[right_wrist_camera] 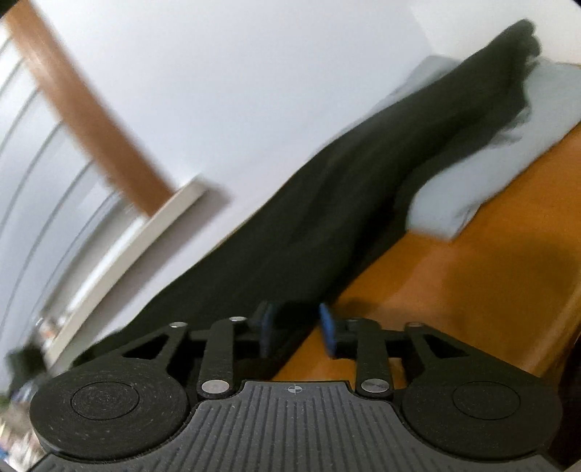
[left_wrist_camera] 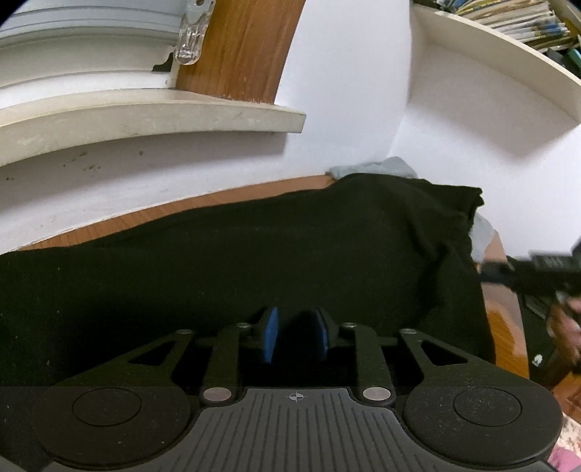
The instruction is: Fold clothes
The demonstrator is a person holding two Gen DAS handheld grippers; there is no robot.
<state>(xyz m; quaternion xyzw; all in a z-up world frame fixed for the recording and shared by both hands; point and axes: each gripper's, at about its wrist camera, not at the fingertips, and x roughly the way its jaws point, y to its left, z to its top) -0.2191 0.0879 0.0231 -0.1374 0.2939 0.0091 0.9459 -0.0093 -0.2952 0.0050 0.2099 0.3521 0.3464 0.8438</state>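
Found a wooden bench (right_wrist_camera: 472,272) running along a white wall, with the black garment (left_wrist_camera: 254,254) laid out long across most of it. Noted its far end heaped over a pale grey cloth (right_wrist_camera: 490,163), which lay partly underneath.

Judged the garment soft, limp and light, apt to sag and crease rather than slip. Judged the near hem and its corners the best places to pinch, one corner per tool, gathering enough thickness for the pads to bite. Expected the bunched far end to drag on the grey cloth when lifted.

Saw the left tool (left_wrist_camera: 297,326) low over the middle of the garment, jaws parted a little, dark fabric below the gap but nothing pinched. Saw the right tool (right_wrist_camera: 295,319) at the garment's near edge, jaws likewise apart and gripping nothing, one pad over cloth and the other over bare bench.

Got from the left view alone a window sill (left_wrist_camera: 145,116), a clear clip (left_wrist_camera: 189,36), shelved books (left_wrist_camera: 508,21) and the blurred right tool at the bench's right end. Got from the right view alone, though smeared, the grey cloth's full extent and the bare bench beside the garment.
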